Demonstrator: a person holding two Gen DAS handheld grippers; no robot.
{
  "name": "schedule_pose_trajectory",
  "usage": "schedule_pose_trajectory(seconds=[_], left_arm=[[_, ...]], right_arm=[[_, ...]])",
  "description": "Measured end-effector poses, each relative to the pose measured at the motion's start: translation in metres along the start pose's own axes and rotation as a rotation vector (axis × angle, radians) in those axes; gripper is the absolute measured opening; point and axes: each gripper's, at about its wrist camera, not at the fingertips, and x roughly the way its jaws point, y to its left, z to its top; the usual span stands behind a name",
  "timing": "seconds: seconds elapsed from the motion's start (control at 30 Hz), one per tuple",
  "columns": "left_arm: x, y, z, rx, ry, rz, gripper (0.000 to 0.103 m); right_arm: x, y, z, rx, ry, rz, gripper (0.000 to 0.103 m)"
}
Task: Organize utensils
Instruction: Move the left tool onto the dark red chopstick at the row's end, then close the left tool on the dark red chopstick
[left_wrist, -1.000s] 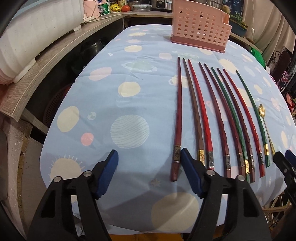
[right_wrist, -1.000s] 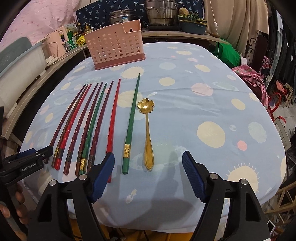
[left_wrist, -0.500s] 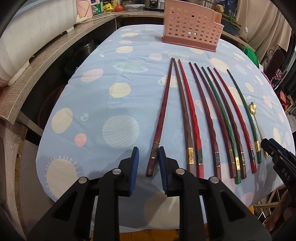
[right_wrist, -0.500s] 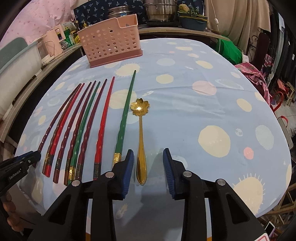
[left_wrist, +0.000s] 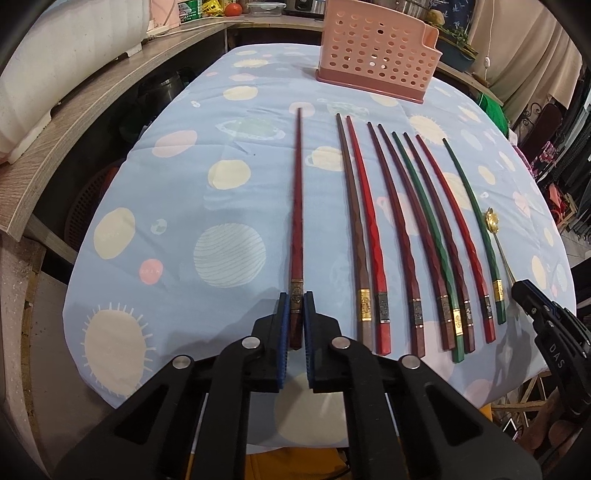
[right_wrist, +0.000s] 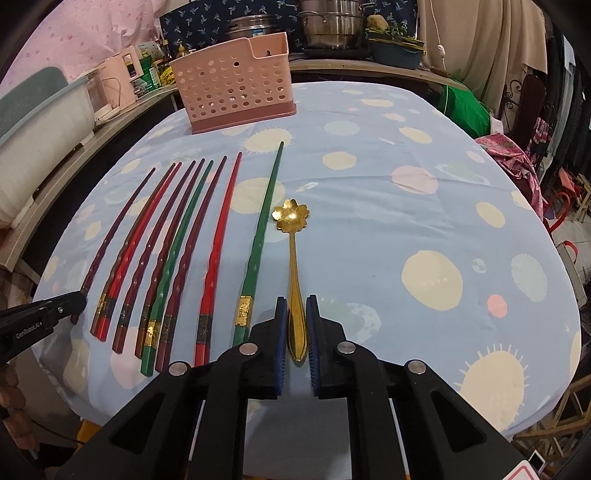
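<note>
Tablecloth (left_wrist: 177, 206): left hand-held gripper (left_wrist: 296, 306) hides dark-red chopstick (left_wrist: 297, 206) butt end.

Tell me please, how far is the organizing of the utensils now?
Nothing looks finished: the pink perforated plastic holder shows no utensil inside. In hand: the left gripper is shut on the leftmost dark red chopstick, and the right gripper is shut on the gold flower-shaped spoon. Left: both items and the eight other chopsticks lie on the blue planet-print tablecloth.
</note>
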Motion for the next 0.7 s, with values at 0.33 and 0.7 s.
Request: schedule_pose_trajectory(seconds=[0.33, 0.7], left_arm=[[-0.029, 0.007, 0.016, -0.028, -0.060, -0.019, 0.007], [-0.031, 0.007, 0.023, -0.036, -0.064, -0.015, 0.007]], right_arm=[[-0.024, -0.010, 0.019, 0.044, -0.060, 0.022, 0.001], [-0.005, -0.010, 0.010, 0.043, 0.028, 0.072, 0.010]])
